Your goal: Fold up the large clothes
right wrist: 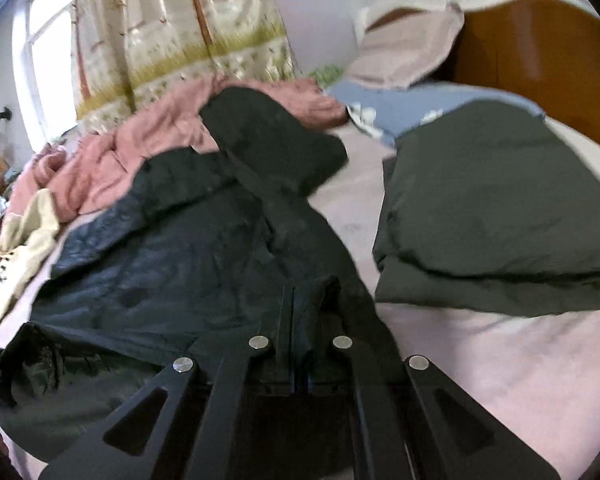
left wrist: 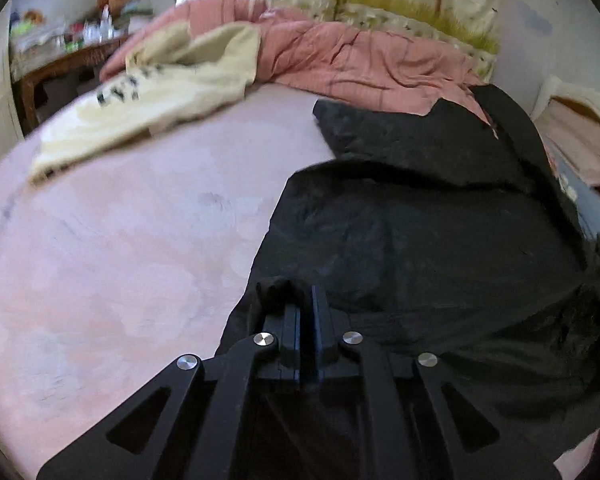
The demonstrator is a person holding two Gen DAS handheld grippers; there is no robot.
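Folding of the black jacket (left wrist: 420,240) on the bed (left wrist: 120,240) is underway, we judge: left gripper (left wrist: 307,300) and right gripper (right wrist: 300,300) each pinch its near hem, so next we should carry this hem over the body.

left wrist: close, downward over bed (left wrist: 100,260) | right wrist: same bed
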